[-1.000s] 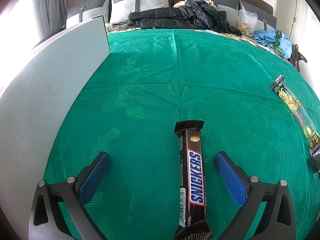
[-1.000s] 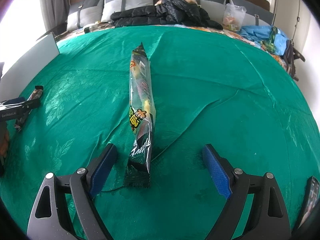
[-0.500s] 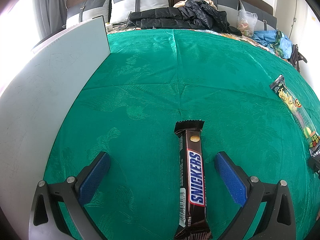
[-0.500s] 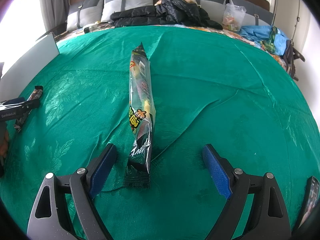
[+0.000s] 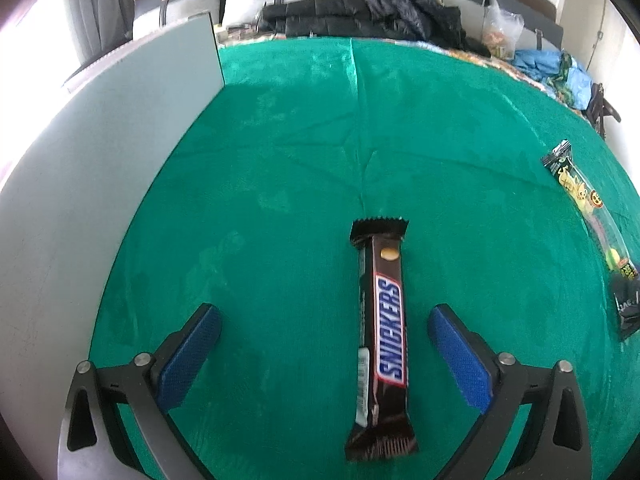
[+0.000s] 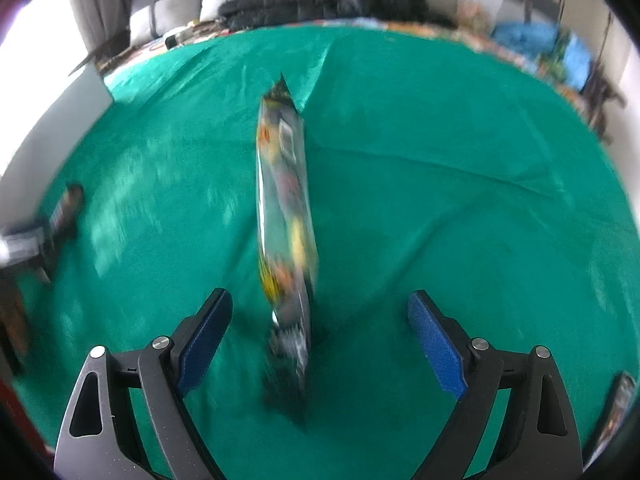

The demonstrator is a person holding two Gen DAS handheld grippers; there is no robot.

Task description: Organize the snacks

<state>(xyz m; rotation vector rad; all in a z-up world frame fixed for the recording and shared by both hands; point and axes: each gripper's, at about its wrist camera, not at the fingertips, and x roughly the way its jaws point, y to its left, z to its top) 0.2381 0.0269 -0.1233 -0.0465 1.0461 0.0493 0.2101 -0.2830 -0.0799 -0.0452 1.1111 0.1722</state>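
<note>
A brown Snickers bar (image 5: 384, 320) lies lengthwise on the green cloth (image 5: 280, 160). It sits between the blue pads of my left gripper (image 5: 323, 314), nearer the right pad. The jaws are closing, and neither pad touches the bar. A long clear-and-black snack pack (image 6: 284, 208) lies on the cloth between the wide-apart jaws of my right gripper (image 6: 319, 298), which is open and clear of it. This view is blurred. The same pack (image 5: 588, 220) shows at the right edge of the left wrist view.
A pale grey board (image 5: 100, 160) stands along the cloth's left side. Black jackets (image 5: 360, 16), a plastic bag (image 5: 500, 32) and blue fabric (image 5: 560, 68) lie at the back. A dark flat item (image 6: 616, 408) rests at the lower right of the right wrist view.
The right wrist view has gone blurred with the right gripper's motion; the long pack stays between its jaws. Nothing has visibly shifted in the left wrist view.
</note>
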